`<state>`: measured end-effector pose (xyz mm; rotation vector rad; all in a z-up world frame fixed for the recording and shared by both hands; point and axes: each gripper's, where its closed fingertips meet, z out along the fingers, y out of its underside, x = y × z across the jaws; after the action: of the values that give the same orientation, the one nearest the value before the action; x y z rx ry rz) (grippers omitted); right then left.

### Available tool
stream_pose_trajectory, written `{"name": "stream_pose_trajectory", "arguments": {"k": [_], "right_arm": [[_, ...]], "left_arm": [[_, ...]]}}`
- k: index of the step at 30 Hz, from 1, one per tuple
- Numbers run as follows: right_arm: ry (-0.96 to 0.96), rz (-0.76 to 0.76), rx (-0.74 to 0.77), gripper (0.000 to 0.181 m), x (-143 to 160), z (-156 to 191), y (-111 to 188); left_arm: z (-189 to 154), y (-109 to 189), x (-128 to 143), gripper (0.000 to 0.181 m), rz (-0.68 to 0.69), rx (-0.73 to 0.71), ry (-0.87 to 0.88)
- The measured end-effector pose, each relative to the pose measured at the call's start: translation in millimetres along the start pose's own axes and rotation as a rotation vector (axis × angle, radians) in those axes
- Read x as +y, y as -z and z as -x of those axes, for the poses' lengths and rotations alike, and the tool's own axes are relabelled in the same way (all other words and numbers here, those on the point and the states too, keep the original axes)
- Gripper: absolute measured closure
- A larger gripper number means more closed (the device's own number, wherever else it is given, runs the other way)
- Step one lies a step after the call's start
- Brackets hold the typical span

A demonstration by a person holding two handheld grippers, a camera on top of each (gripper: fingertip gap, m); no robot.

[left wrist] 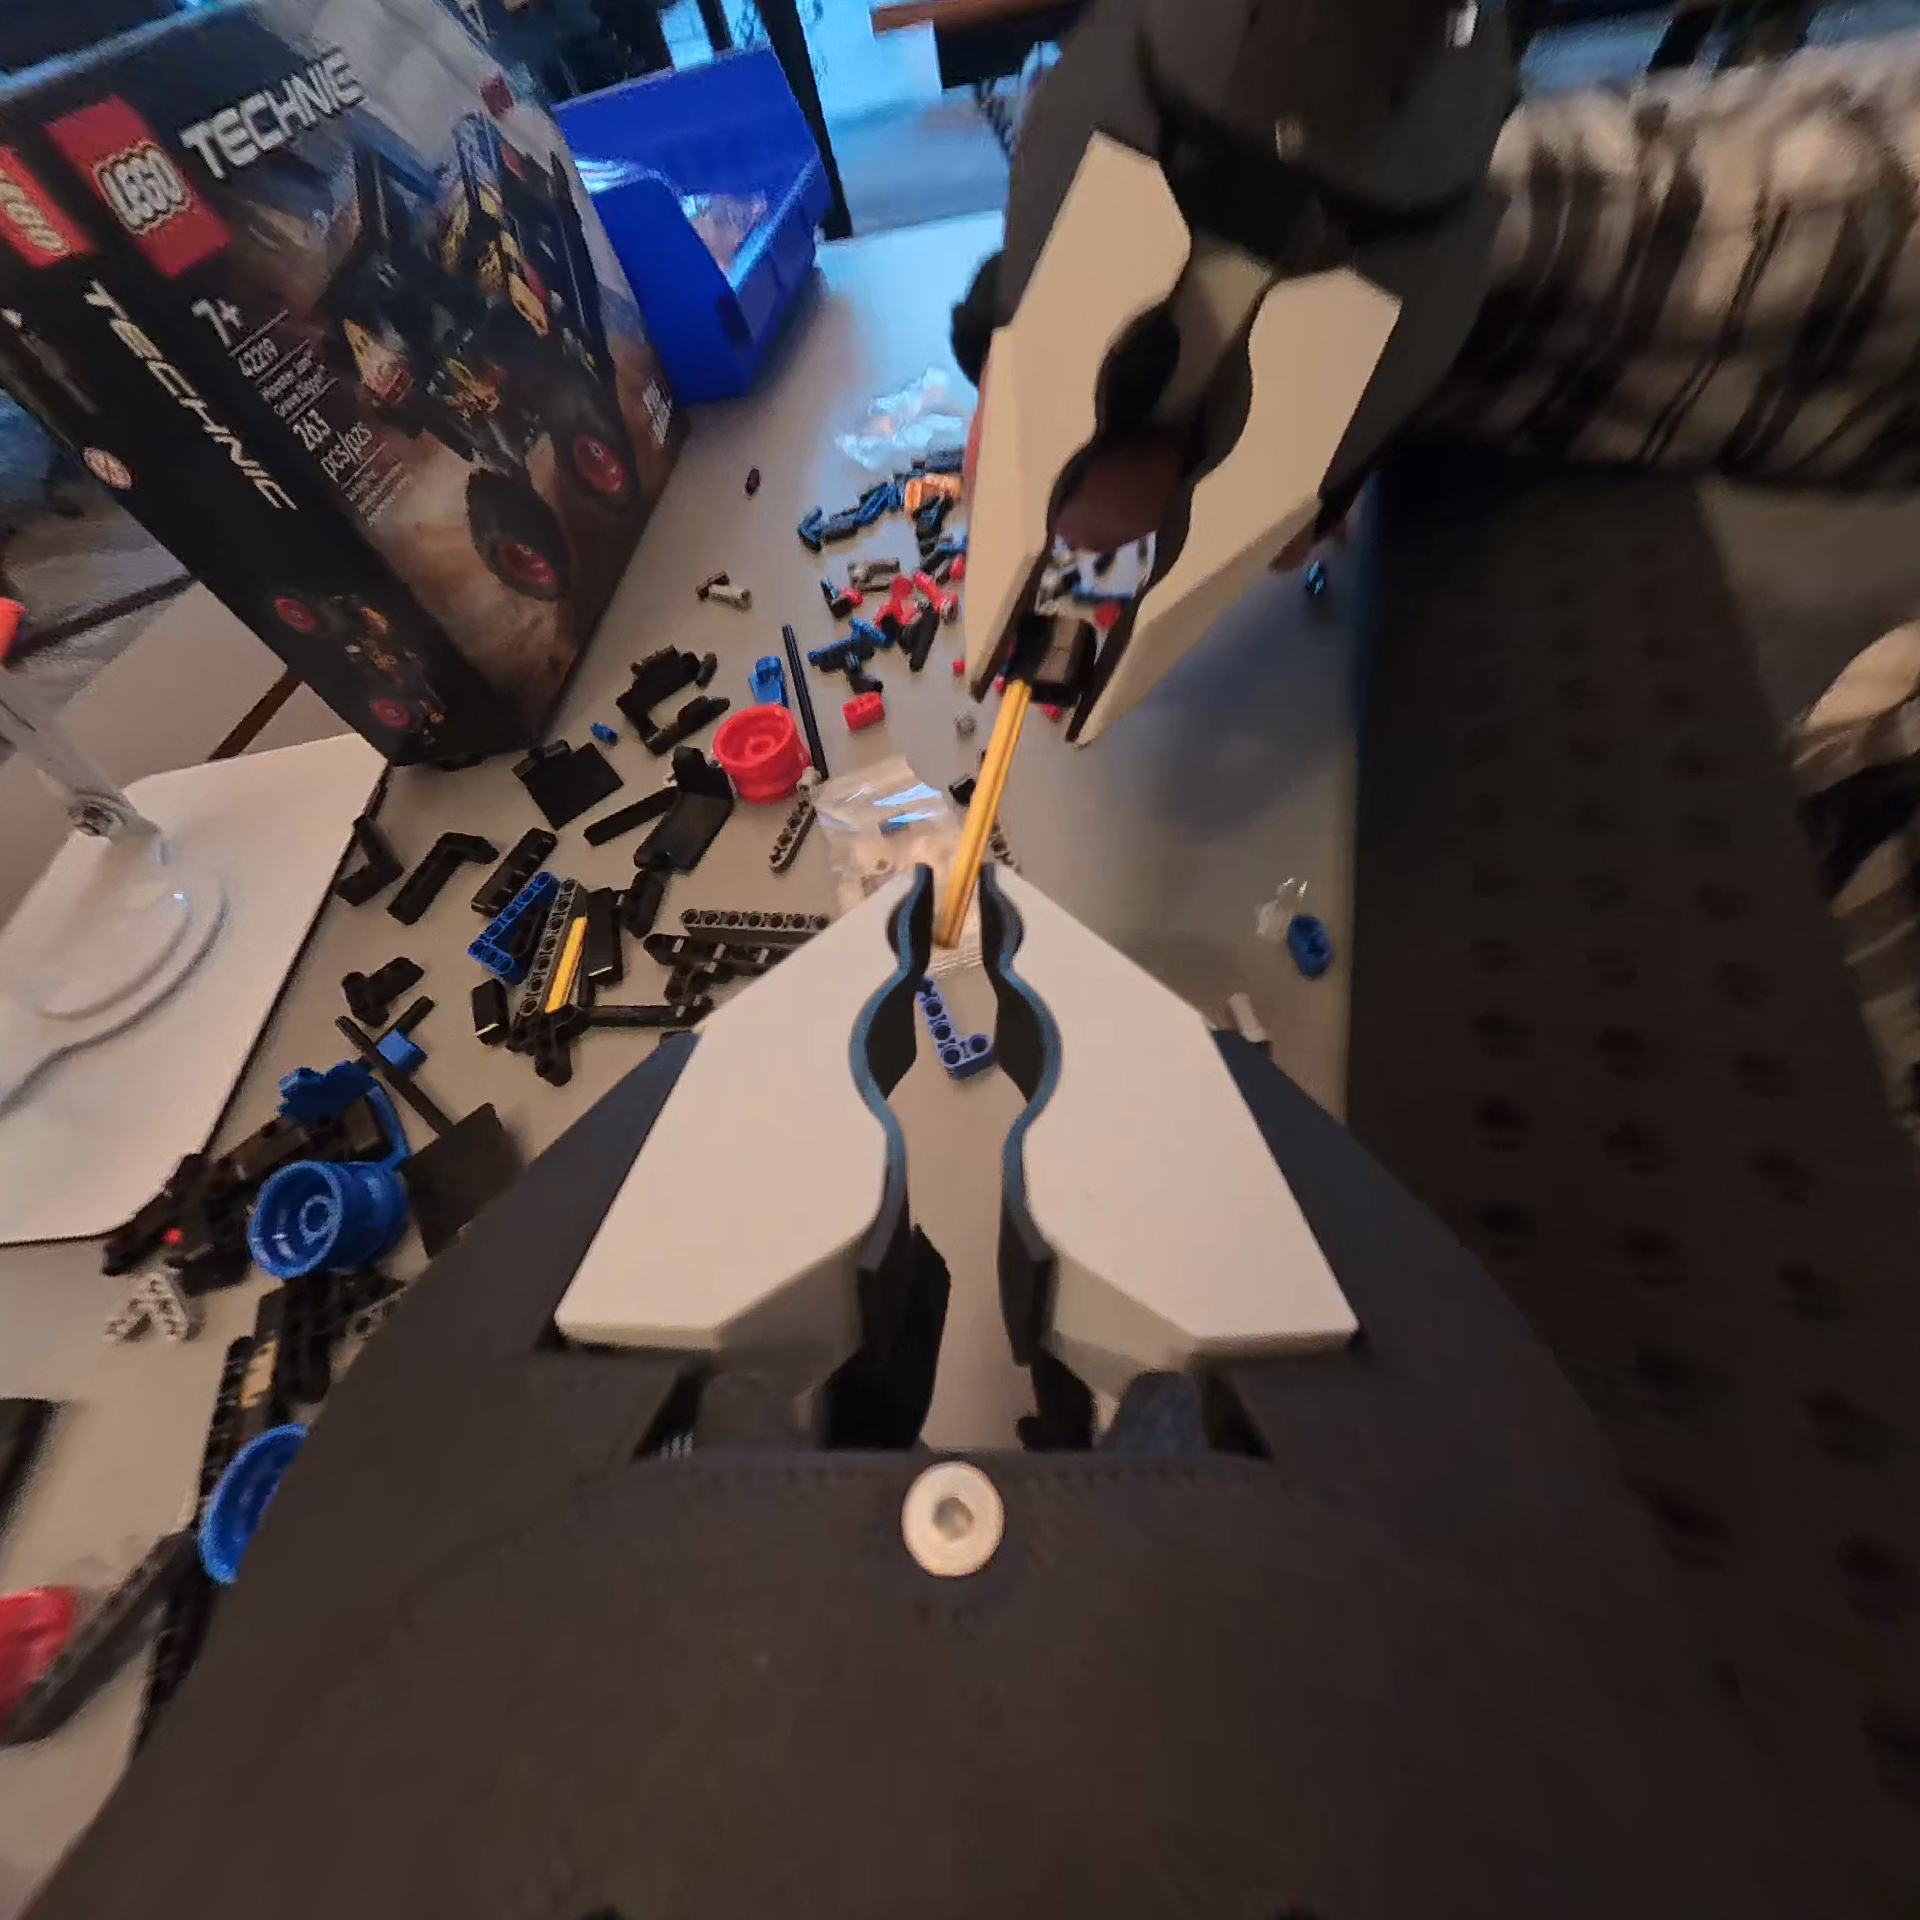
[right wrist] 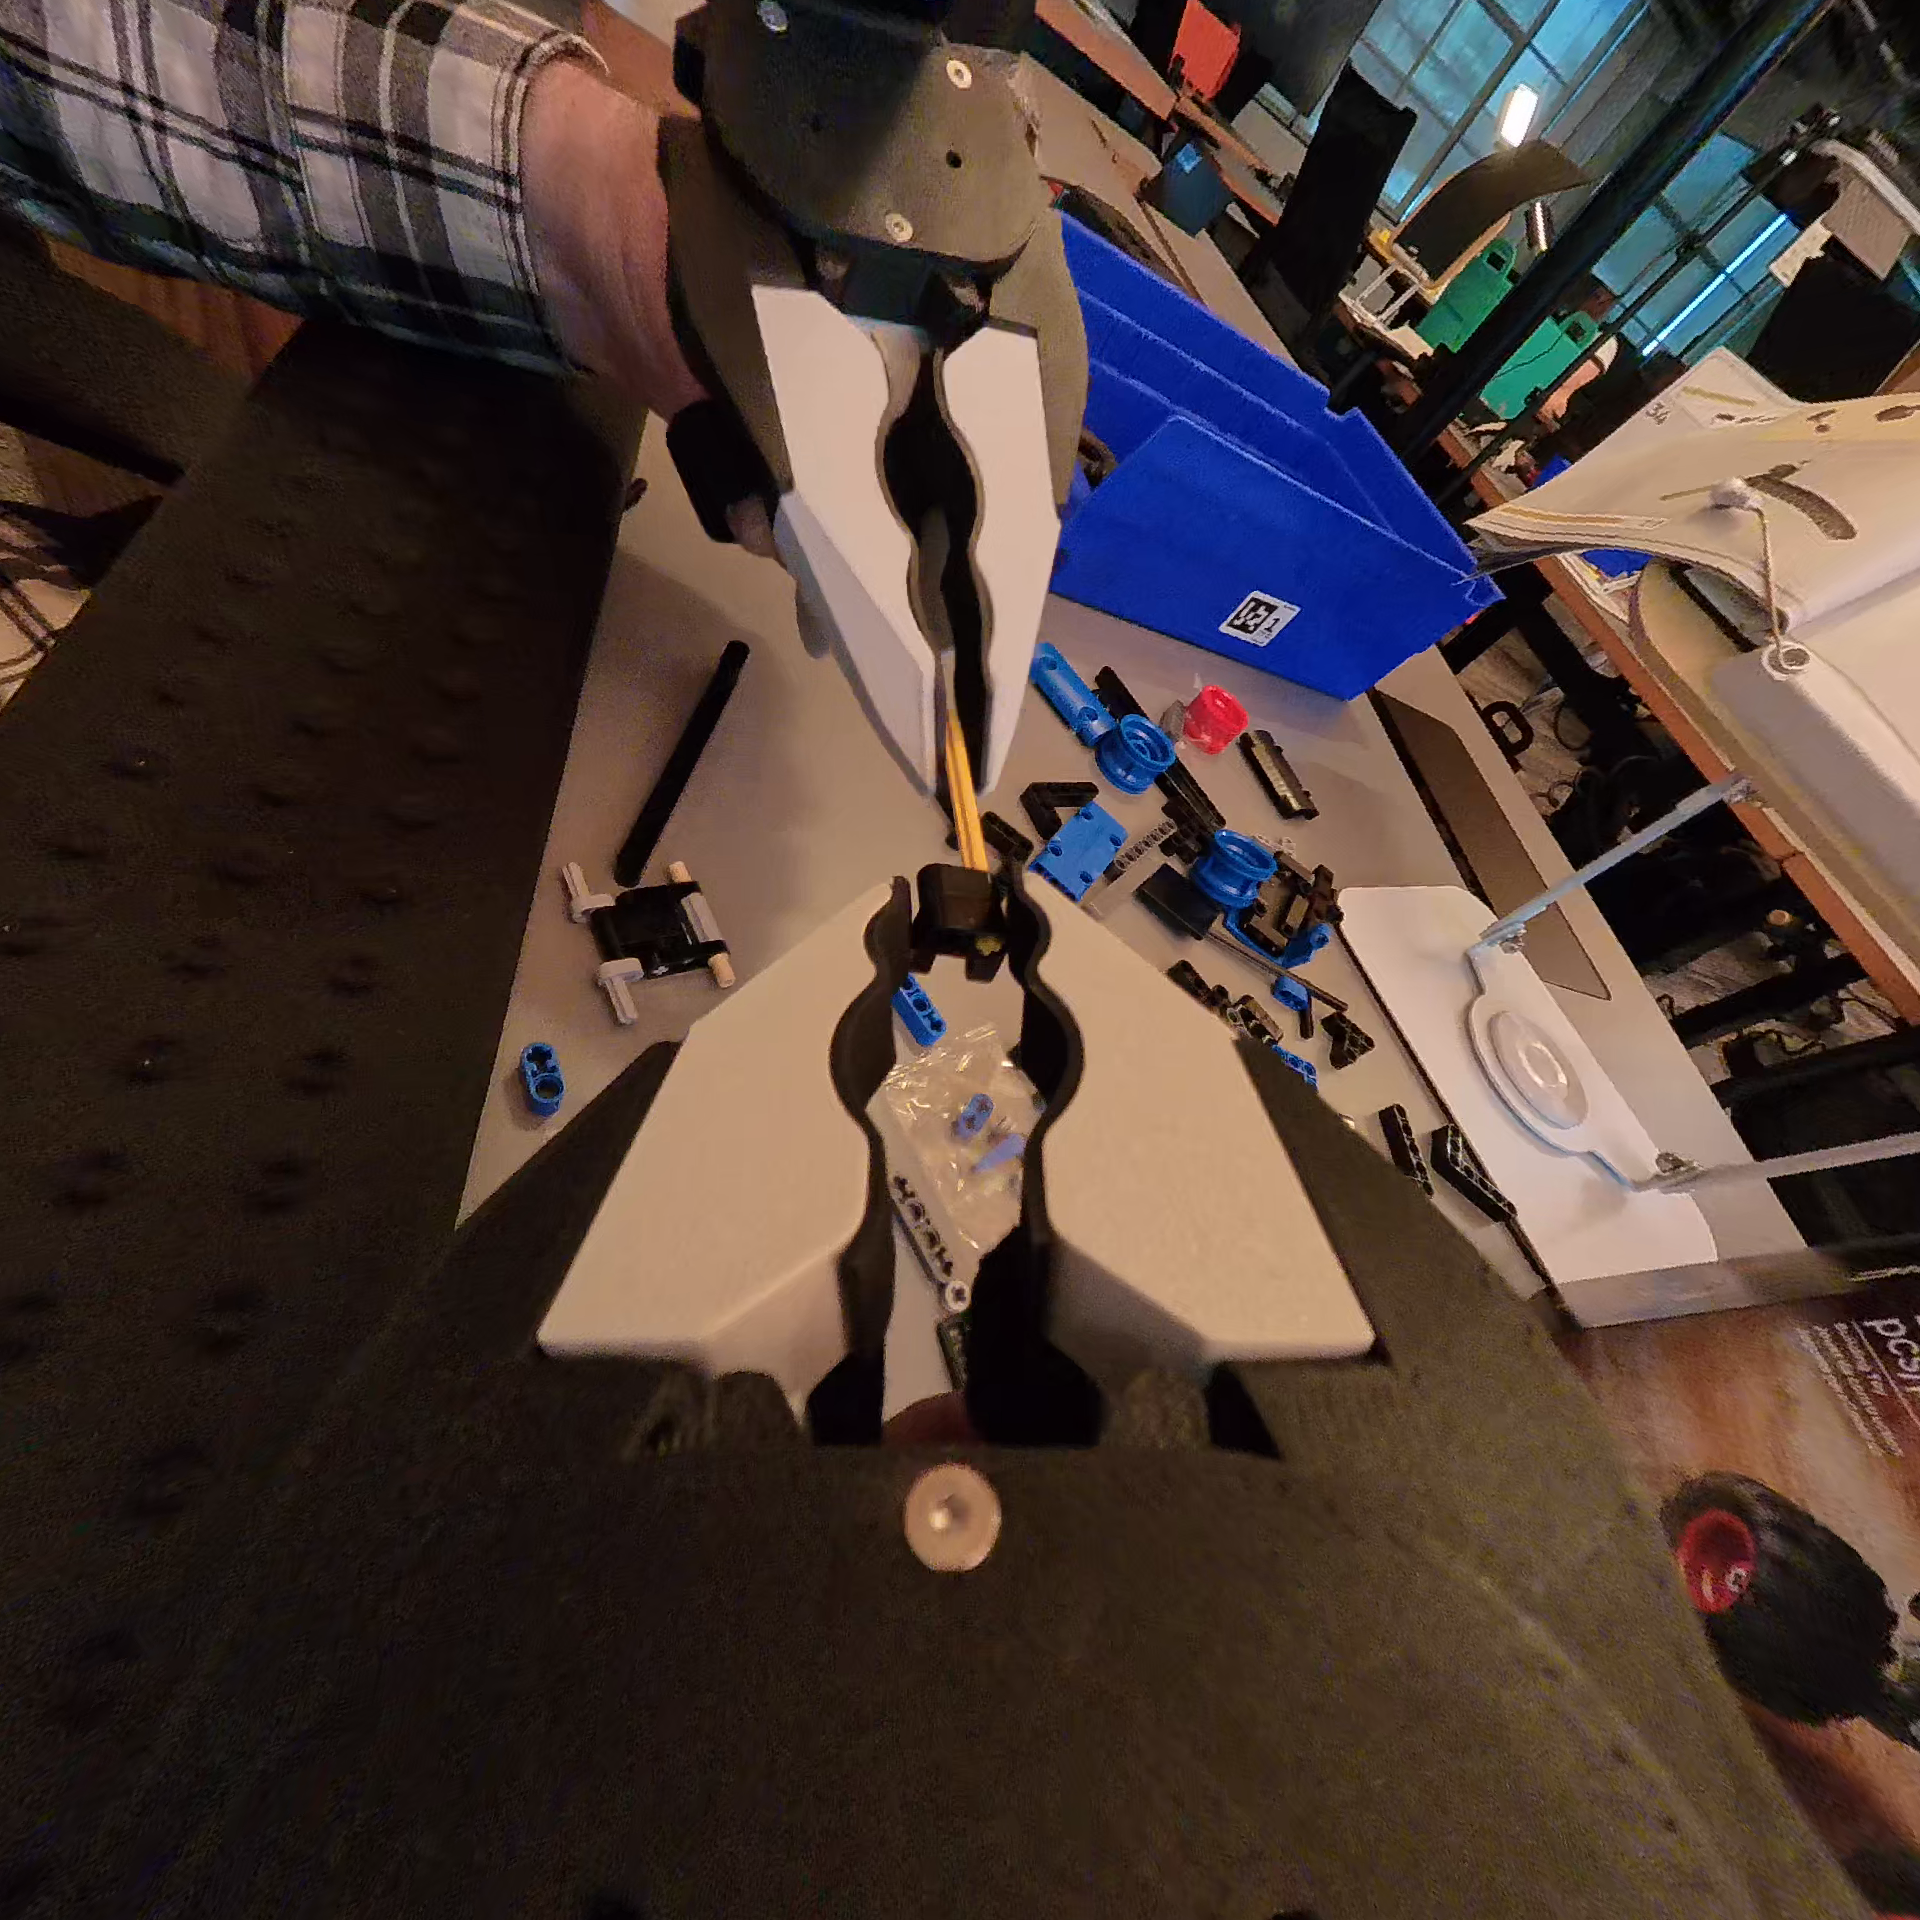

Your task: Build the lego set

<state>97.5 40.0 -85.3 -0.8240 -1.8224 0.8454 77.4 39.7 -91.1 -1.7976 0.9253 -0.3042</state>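
Loose parts crowd the worktop (left wrist: 1174, 790)

Scattered bricks (left wrist: 582, 935) fill its left side up to the set box (left wrist: 343, 395) and blue bin (right wrist: 1247, 520); a bare strip runs along its right edge beside the dark mat (left wrist: 1558, 935).

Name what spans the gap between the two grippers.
A yellow axle bridges it, from the left gripper to a black piece in the right gripper; both views show it.

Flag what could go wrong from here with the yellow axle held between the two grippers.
1. The left gripper pinches only the tip of the thin yellow axle; it may slip or twist.
2. The right gripper holds the black piece at its fingertips; pushing off-line could jam the axle or drop the piece among the loose parts below.
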Motion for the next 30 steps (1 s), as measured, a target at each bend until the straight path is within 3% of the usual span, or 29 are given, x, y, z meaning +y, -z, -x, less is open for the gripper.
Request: {"name": "stream_pose_trajectory", "arguments": {"k": [16,30], "right_arm": [[-0.037,0.038,0.029,0.15,8,-9,0],[-0.067,0.055,0.073,0.152,14,-19,1]], "left_arm": [[0,2,2,0.178,-0.033,-0.016,-0.026],[8,8,-5,0.179,-0.122,-0.031,0.036]]}}
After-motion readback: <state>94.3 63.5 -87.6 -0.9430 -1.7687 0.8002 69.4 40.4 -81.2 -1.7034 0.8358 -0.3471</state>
